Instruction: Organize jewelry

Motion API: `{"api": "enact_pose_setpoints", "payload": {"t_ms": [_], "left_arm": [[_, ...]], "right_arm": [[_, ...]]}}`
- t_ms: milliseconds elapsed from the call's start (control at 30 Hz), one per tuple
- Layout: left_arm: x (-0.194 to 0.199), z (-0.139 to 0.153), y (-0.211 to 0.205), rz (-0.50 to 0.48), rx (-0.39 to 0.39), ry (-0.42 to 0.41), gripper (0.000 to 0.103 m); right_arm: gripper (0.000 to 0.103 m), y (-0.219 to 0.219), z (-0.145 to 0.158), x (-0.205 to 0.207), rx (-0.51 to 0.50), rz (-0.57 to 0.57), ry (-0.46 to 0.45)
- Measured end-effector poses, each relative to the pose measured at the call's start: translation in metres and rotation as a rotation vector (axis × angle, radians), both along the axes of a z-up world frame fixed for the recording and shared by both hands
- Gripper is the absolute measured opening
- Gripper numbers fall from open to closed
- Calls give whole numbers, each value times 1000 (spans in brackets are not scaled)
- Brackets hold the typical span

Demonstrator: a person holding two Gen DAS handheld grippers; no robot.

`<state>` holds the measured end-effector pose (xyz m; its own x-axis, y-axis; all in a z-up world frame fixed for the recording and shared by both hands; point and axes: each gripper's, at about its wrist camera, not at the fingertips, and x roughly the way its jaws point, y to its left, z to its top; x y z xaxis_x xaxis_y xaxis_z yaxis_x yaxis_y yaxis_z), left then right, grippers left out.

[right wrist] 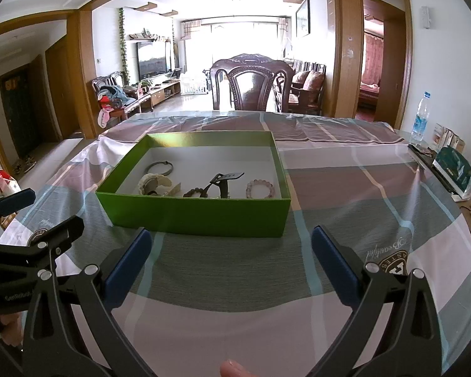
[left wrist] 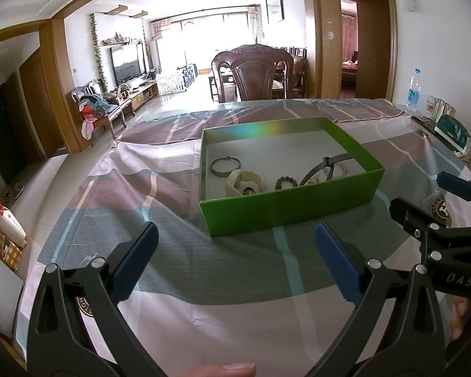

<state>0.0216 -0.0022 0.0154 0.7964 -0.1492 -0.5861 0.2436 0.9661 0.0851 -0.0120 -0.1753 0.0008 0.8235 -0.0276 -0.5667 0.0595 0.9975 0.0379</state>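
A: Left wrist view – left gripper (left wrist: 235, 262) has its blue pads spread wide, nothing btwn them, hovering over the plaid tablecloth (left wrist: 179, 251) just short of the green box (left wrist: 285, 210).

B: Right one?

A: Same. Right gripper (right wrist: 232, 264) jaws apart, empty, over the cloth in front of the box. Each gripper shows at the edge of the other's view.

B: Jewelry?

A: All inside the box, toward the near wall. Metal bangle (right wrist: 160, 167) furthest back on the left, cream chunky bracelet (right wrist: 155, 184) in front of it, dark bead bracelet (right wrist: 195, 192) next, then a black headband-type piece (right wrist: 223, 182) w/ one end propped up, pink bead bracelet (right wrist: 261, 188) on the right. Dark beads & black piece look touching; can't tell for sure.

B: Other stuff?

A: Wooden chair (right wrist: 251, 81) at the far table edge, water bottle (right wrist: 421, 119) far right. A fingertip (right wrist: 232, 369) pokes in at the bottom.
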Motion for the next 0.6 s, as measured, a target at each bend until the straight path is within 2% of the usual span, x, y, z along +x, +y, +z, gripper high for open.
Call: {"api": "enact_pose_setpoints", "payload": {"t_ms": [600], "left_arm": [[-1,-3,0,-2,-2,11,99]], "right_arm": [[99,0,0,0,-2,-2,0]]}}
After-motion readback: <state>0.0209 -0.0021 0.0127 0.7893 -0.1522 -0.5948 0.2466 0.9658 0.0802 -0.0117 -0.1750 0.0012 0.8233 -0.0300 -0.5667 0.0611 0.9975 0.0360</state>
